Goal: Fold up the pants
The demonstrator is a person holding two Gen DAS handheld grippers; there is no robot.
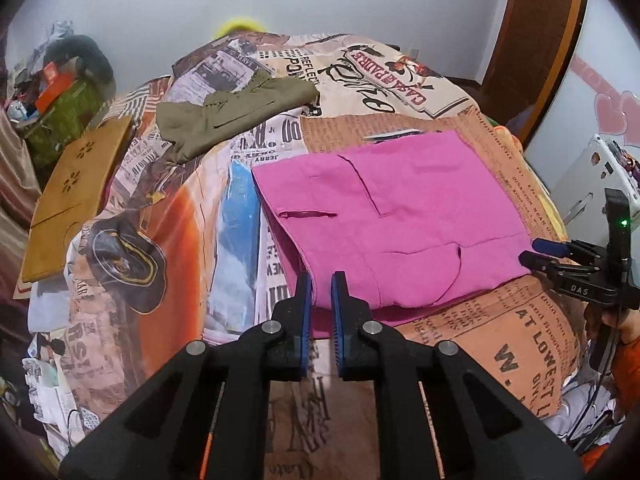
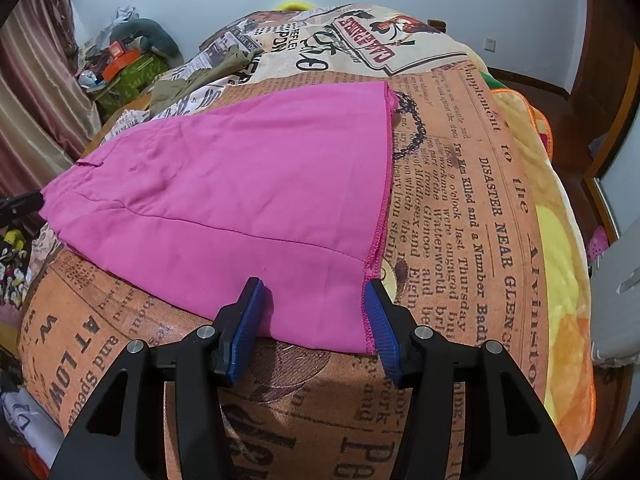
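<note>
a: where are the pink pants (image 1: 384,216) found?

b: they are spread flat on the bed (image 2: 460,184), on a newspaper-print cover, already doubled over by the look of it. the waist end with its slit pocket is seen in the left wrist view; the stitched hem is seen in the right wrist view.

a: how is the cloth expected to handle?

b: it is judged thin, light and limp – no stiffness is shown anywhere, and the layers lie flat with only soft creases. sagging is to be expected wherever it is lifted from a single point, and the layers could slide over one another, so both layers would need to be caught together.

a: and the left tongs (image 1: 322,280)?

b: they are clenched nearly to their narrowest at the near edge of the waist end. the cloth edge appears to be pinched between the pads, though the contact itself cannot be made out for certain.

a: the right tongs (image 2: 314,292)?

b: they are released – the pads stand apart on either side of the near hem corner, with the fabric lying between them and nothing pressed yet.

a: where should hold be taken?

b: at the near corners of the two ends, close to the seams, where the fabric is doubled and stitched. a grip in the open middle would be judged poor – the cloth would only bunch. the olive garment (image 1: 236,114) farther up the bed is left out of it.
</note>
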